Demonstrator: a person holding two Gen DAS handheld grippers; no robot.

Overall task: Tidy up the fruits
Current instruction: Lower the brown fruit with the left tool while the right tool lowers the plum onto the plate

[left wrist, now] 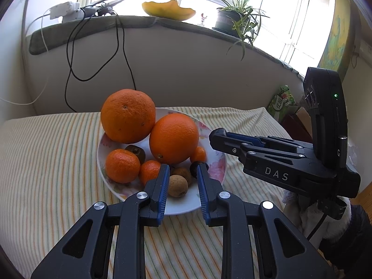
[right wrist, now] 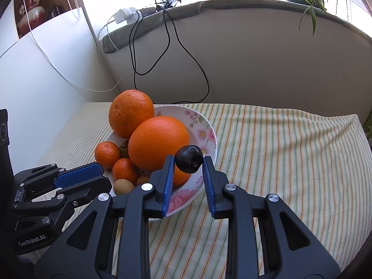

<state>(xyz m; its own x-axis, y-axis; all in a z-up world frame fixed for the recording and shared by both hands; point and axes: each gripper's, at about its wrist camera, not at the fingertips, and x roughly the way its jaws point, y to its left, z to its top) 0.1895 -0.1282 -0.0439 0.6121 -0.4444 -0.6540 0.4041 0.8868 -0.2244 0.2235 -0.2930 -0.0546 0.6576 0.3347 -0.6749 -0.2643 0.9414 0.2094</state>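
Left wrist view, items left to right as I read them. Striped cloth (left wrist: 58, 162): covers the table. Flowered plate (left wrist: 216, 169): centre of the cloth, fully loaded. Big orange (left wrist: 127, 116) at the plate's 11 o'clock, touching a second big orange (left wrist: 174, 138) at centre. Small tangerine (left wrist: 122, 165) at 8 o'clock, two more small ones beside it; brown round fruit (left wrist: 177, 184) at 6 o'clock. Left gripper (left wrist: 181, 174): jaws drawn narrow and empty, tips over the plate's near rim. I have nothing in that hand.

Right wrist view. Left gripper again at 8 o'clock, idle. Right gripper (right wrist: 188, 162): blue pads pinching a dark round fruit (right wrist: 188, 159), held above the plate's 4 o'clock edge, beside the front orange.

Step in hand, as I judge it: placing the dark fruit among the others. Next move calls for lowering it into a free gap on the plate before letting go, since it will roll, and the oranges crowd the middle.
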